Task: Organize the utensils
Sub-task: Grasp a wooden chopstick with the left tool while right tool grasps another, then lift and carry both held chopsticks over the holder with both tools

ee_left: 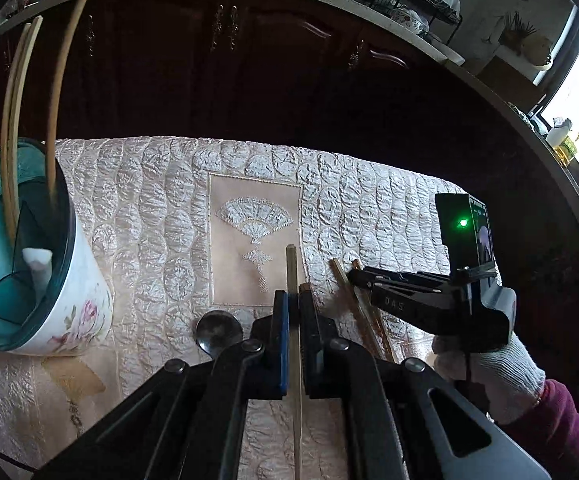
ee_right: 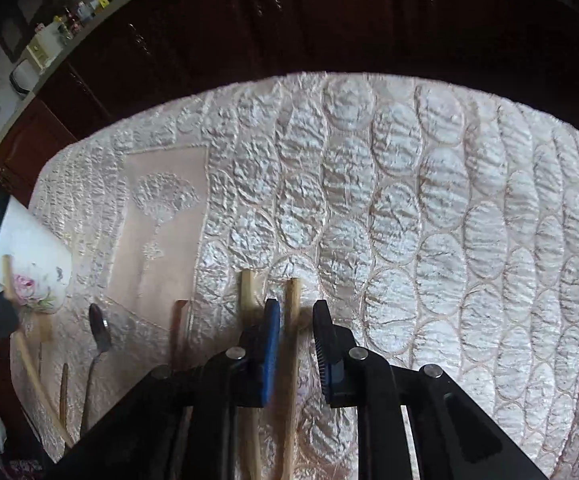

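Observation:
My left gripper (ee_left: 294,300) is shut on a pale chopstick (ee_left: 292,268) and holds it over the quilted cloth. A white floral holder (ee_left: 69,292) with a teal insert stands at the left and holds three chopsticks (ee_left: 57,92). My right gripper (ee_right: 296,308) is open; one chopstick (ee_right: 292,300) lies on the cloth between its fingers, another chopstick (ee_right: 246,292) just left of them. The right gripper also shows in the left wrist view (ee_left: 355,276), down at two chopsticks (ee_left: 345,280). A metal spoon (ee_left: 217,332) lies left of my left gripper.
The quilted cream cloth (ee_right: 409,200) covers the table. A spoon (ee_right: 99,332), a reddish chopstick (ee_right: 179,320) and more sticks lie at the cloth's left front in the right wrist view. Dark cabinets (ee_left: 249,60) and a counter with a dish rack (ee_left: 413,4) stand behind.

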Demonstrator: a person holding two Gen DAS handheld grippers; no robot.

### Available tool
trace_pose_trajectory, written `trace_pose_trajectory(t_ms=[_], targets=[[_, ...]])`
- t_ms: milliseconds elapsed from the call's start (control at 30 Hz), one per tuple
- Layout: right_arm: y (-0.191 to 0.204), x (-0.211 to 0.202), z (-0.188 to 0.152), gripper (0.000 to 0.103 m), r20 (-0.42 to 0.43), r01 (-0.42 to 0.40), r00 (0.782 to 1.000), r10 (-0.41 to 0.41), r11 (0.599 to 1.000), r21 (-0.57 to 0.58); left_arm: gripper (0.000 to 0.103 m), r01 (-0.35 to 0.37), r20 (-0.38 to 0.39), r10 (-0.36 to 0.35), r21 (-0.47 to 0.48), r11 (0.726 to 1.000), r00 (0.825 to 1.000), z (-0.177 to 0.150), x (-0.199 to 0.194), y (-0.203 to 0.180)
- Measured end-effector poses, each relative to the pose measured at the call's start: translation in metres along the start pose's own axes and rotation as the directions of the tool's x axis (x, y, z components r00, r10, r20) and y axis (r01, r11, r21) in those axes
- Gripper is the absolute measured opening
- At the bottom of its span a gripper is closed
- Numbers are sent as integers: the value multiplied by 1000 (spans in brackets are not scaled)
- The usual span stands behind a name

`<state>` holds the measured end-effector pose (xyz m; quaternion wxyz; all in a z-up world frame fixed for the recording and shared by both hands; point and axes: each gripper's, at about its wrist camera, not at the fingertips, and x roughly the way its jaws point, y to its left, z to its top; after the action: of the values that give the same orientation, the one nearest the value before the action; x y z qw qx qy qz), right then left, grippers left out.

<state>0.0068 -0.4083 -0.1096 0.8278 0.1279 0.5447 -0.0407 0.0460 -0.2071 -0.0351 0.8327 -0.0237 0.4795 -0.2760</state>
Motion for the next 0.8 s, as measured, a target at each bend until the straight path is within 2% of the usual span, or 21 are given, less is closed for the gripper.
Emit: trace_pose_trajectory(t_ms=[33, 67, 233, 467, 600, 800], targets=[[1, -2, 1, 8, 6, 6, 1000, -6, 1000, -4, 5, 2, 4, -2, 3, 1000, 1000, -3, -6, 1], [1, -7, 1, 7, 6, -9, 1000, 9, 1000, -1, 5, 6, 9, -6, 4, 1000, 1000, -4, -10, 3], [6, -70, -8, 7, 114, -77, 990, 79, 997, -21, 5, 38, 37, -38, 2, 999, 999, -10, -38, 13], [23, -159, -33, 7, 262, -128, 954, 144, 989, -77, 5, 62, 87, -62, 7, 998, 994, -17, -78, 21], [48, -192, -34, 7, 319, -144, 932, 170, 984, -103, 5, 56, 114, -57, 13, 998, 992, -20, -102, 28], [84, -233, -24, 7, 360, -167, 904, 230, 966, -197, 5, 59, 174, -61, 15, 998, 983, -19, -139, 38]])
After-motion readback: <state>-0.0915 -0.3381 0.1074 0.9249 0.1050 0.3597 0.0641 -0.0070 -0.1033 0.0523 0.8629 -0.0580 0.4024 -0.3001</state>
